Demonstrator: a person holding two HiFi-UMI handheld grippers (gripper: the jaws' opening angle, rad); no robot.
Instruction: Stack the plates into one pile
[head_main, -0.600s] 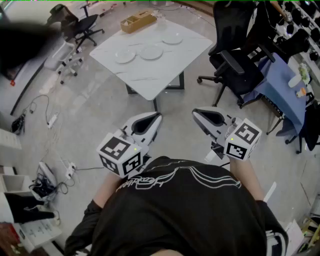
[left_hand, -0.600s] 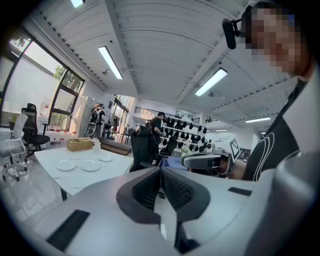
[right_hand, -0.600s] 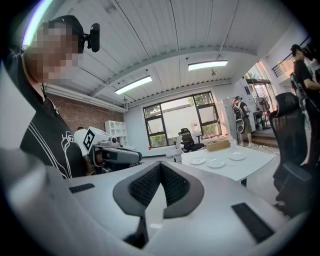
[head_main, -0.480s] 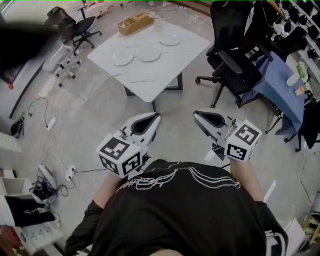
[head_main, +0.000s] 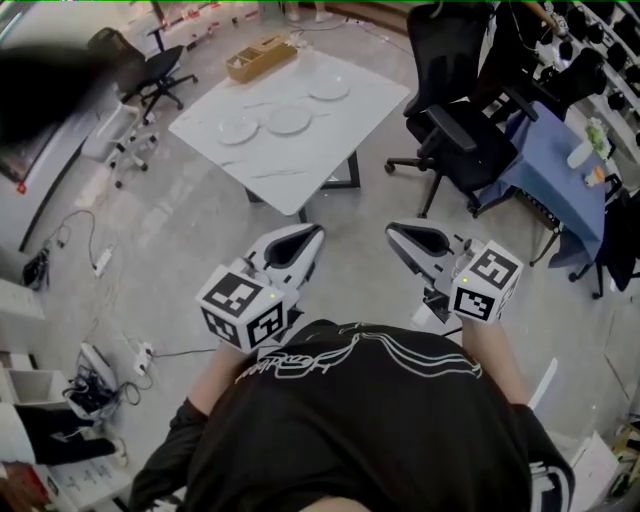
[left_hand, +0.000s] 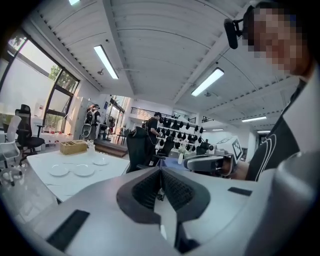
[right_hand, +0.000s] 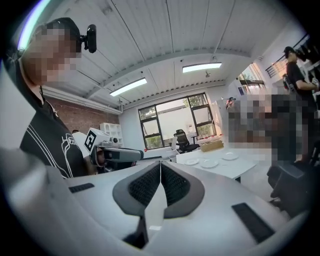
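Observation:
Three white plates lie apart on a white marble-look table (head_main: 300, 165): a left plate (head_main: 238, 130), a middle plate (head_main: 289, 121) and a far plate (head_main: 329, 90). My two grippers are held close to the person's chest, well short of the table. The left gripper (head_main: 316, 233) is shut with nothing in it, and so is the right gripper (head_main: 392, 227). In the left gripper view the plates (left_hand: 83, 170) show far off to the left. In the right gripper view the plates (right_hand: 209, 163) lie ahead, right of the shut pads.
A wooden box (head_main: 258, 55) stands at the table's far corner. Black office chairs stand right of the table (head_main: 462, 130) and at the upper left (head_main: 140, 65). A blue-covered table (head_main: 560, 175) is at the right. Cables and a power strip (head_main: 100, 262) lie on the floor at left.
In the head view the table and plates have slid a little up and to the left. Both grippers keep their place and stay shut.

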